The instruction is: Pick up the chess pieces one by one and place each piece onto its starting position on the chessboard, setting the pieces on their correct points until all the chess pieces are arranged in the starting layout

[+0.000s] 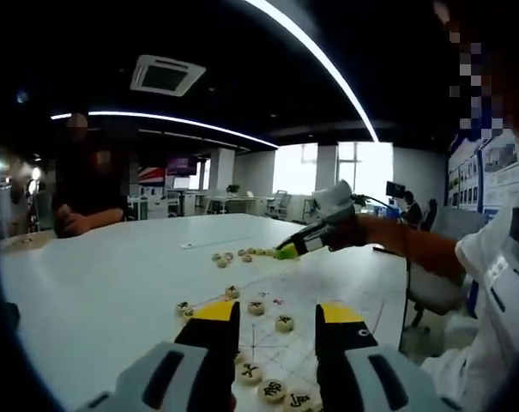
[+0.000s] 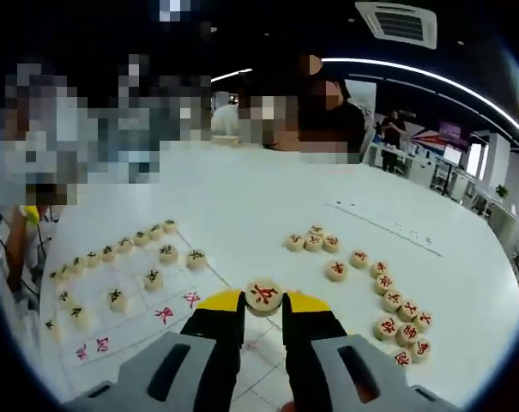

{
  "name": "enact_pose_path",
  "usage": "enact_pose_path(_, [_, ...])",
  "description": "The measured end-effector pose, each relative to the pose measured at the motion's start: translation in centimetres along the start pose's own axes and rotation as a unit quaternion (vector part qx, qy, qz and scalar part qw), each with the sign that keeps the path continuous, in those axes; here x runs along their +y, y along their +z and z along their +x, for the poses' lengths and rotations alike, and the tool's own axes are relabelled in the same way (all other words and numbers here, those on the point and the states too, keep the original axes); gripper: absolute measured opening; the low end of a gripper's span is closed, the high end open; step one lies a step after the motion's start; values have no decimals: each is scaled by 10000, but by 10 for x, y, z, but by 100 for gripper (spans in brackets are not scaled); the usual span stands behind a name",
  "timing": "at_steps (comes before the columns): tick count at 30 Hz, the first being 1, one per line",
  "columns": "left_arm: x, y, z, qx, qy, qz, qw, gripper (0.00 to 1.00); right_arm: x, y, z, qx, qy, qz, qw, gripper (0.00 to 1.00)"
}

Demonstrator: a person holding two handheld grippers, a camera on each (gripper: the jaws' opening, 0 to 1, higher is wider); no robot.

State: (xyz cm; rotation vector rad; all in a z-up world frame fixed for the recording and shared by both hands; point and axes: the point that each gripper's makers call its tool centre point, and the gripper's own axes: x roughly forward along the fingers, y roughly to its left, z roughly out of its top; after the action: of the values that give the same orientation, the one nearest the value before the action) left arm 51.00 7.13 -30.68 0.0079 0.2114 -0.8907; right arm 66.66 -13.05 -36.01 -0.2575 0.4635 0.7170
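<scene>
Red-marked piece (image 2: 264, 296) pinched between the right claw's (image 2: 264, 302) yellow tips, above the board (image 2: 156, 313) — loose red pieces (image 2: 396, 313) lie beside it on the white surface (image 2: 268, 202). Left claw (image 1: 278, 316) gapes, holding nothing, over black-marked pieces (image 1: 284, 323).

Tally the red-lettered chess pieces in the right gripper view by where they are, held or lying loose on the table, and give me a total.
Held red piece in the right gripper: 1
Loose red pieces on the table, off the board: 15
Total: 16
</scene>
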Motion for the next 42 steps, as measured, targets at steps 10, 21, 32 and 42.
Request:
enact_pose_path(10, [3, -1, -1, 10, 39, -7, 10000, 37, 20, -16, 26, 222, 258, 29, 9994, 19])
enact_pose_path(21, [2, 0, 0, -15, 14, -15, 10000, 37, 17, -23, 42, 401, 237, 15, 9989, 19])
enact_pose_path(32, [2, -4, 1, 12, -1, -52, 10000, 37, 18, -26, 44, 462, 217, 107, 9986, 19])
enact_pose_path(42, [2, -4, 1, 11, 2, -56, 10000, 37, 6, -18, 36, 430, 123, 202, 9988, 51])
